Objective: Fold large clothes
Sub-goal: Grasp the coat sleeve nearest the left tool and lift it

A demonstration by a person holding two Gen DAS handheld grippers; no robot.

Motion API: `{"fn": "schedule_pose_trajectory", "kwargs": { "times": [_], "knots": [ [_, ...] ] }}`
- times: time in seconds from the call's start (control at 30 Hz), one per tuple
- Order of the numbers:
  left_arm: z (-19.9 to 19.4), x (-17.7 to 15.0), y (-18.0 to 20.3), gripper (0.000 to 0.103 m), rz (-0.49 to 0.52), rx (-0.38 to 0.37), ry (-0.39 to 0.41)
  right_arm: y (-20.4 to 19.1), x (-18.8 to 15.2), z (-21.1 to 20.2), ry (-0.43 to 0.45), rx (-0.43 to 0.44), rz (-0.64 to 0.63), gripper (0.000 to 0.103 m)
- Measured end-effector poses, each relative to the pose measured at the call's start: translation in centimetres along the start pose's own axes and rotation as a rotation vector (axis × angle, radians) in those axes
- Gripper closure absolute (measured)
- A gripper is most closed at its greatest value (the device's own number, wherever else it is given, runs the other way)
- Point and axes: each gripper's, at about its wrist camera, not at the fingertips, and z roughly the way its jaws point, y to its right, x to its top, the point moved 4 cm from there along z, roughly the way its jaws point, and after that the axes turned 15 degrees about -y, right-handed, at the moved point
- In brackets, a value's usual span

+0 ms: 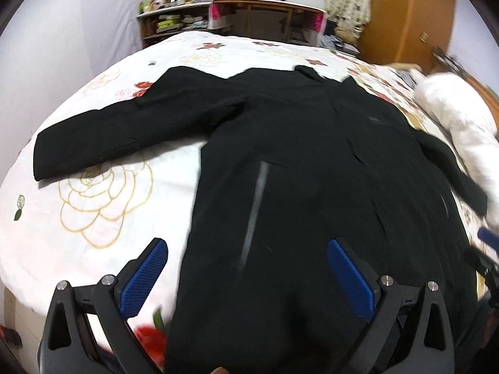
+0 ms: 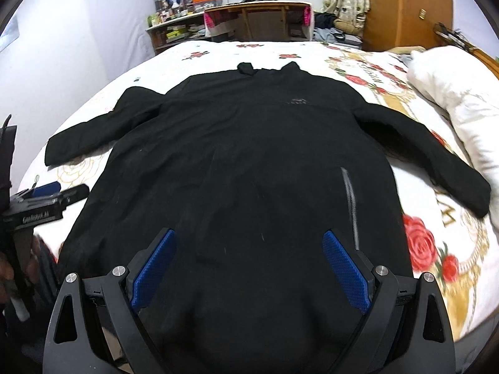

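Note:
A large black coat (image 1: 296,162) (image 2: 249,155) lies spread flat on the bed, collar toward the far side, hem toward me, both sleeves stretched out sideways. My left gripper (image 1: 246,246) hovers open above the hem's left part, nothing between its blue pads (image 1: 145,280). My right gripper (image 2: 249,237) stands open over the middle of the hem, empty as well. In the right wrist view the left gripper (image 2: 46,196) also shows at the left edge, held by a hand. A grey zip strip (image 1: 255,208) (image 2: 351,202) runs down the coat's front.
The bed is covered by a white sheet with red roses (image 2: 421,243) (image 1: 103,196). A white duvet (image 2: 458,99) (image 1: 461,118) is bunched at the right. Beyond the bed stand a cluttered shelf (image 2: 177,28), a wooden desk (image 2: 259,12) and an orange wardrobe (image 2: 405,9).

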Motion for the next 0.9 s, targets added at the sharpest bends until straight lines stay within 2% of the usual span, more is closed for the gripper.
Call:
{"fn": "schedule_pose_trajectory", "kwargs": {
  "times": [0.2, 0.43, 0.63, 0.8, 0.9],
  "knots": [
    [2.8, 4.4, -6.1, 0.000, -0.195, -0.055, 0.000, -0.9, 3.9, 2.1, 0.012, 0.013, -0.042, 0.008],
    [5.0, 8.1, -12.6, 0.001, -0.324, 0.002, 0.053, -1.8, 7.9, 5.0, 0.014, 0.013, -0.081, 0.008],
    [6.9, 9.3, -17.7, 0.001, -0.495, -0.024, 0.069, -1.8, 9.7, 6.9, 0.001, 0.009, -0.090, 0.008],
    [8.5, 9.4, -20.0, 0.002, -0.595, 0.003, 0.062, -1.3, 10.2, 8.4, -0.025, -0.004, -0.085, 0.008],
    [9.3, 9.5, -21.1, 0.013, -0.639, 0.020, 0.056, -1.0, 10.6, 9.2, -0.036, -0.012, -0.080, 0.008]
  ]
}}
